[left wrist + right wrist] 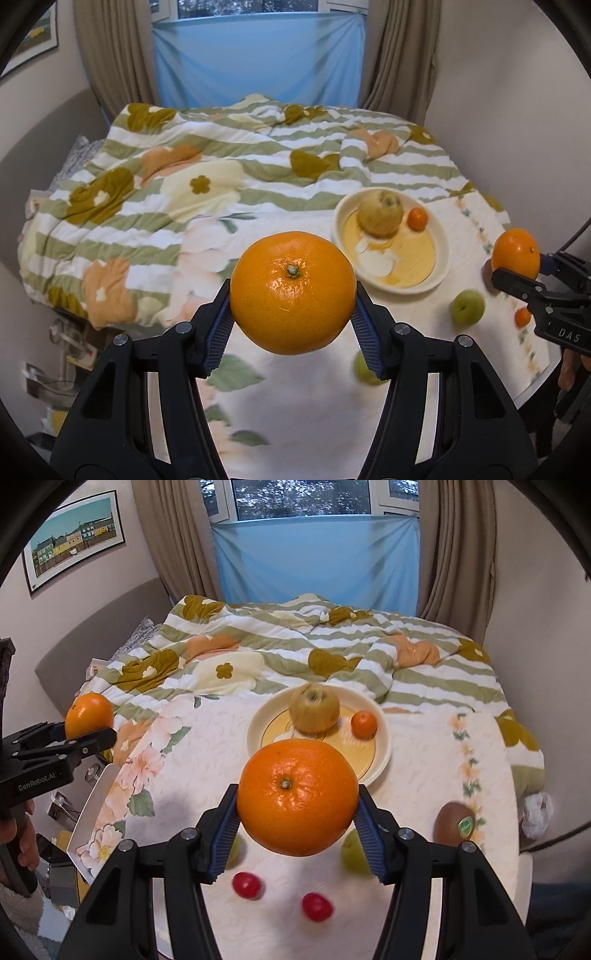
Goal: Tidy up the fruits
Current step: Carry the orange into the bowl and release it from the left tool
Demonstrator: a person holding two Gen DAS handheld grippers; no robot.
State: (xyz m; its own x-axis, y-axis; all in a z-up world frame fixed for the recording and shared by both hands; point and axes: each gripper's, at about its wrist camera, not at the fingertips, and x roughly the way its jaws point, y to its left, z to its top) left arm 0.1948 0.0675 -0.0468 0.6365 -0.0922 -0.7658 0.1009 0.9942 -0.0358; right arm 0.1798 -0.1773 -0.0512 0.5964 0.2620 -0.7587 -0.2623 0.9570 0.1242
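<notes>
Gripping an orange (pixel 293 292) between the blue pads (pixel 218 341) of the left gripper (pixel 293 314), lower centre of the left wrist view, stem end facing the camera, fruit lifted clear of the floral tablecloth (pixel 317 406). Clamping a second orange (pixel 297 797) in the right gripper (pixel 297 819), lower centre of the right wrist view, pads pressing on both sides. Showing each gripper in the other's view as well: right one at the right edge of the left view with its orange (pixel 516 253), left one at the left edge of the right view with its orange (pixel 88 714).

Sitting behind the held fruit, a cream bowl (pixel 382 755) at frame centre, holding a yellowish apple (pixel 314 709) and a small tangerine (pixel 364 723) just beside it. Lying on the cloth: two red fruits (pixel 246 885) (pixel 317 907) at the bottom of the right view, blurred; a kiwi (pixel 453 821) with a sticker at lower right; green fruits (pixel 354 853) partly hidden behind the fingers. Appearing in the left view, a green fruit (pixel 467 307) and a tiny orange one (pixel 522 316) at lower right. Spreading across the upper half, a striped flowered quilt (pixel 280 646) on a bed.
</notes>
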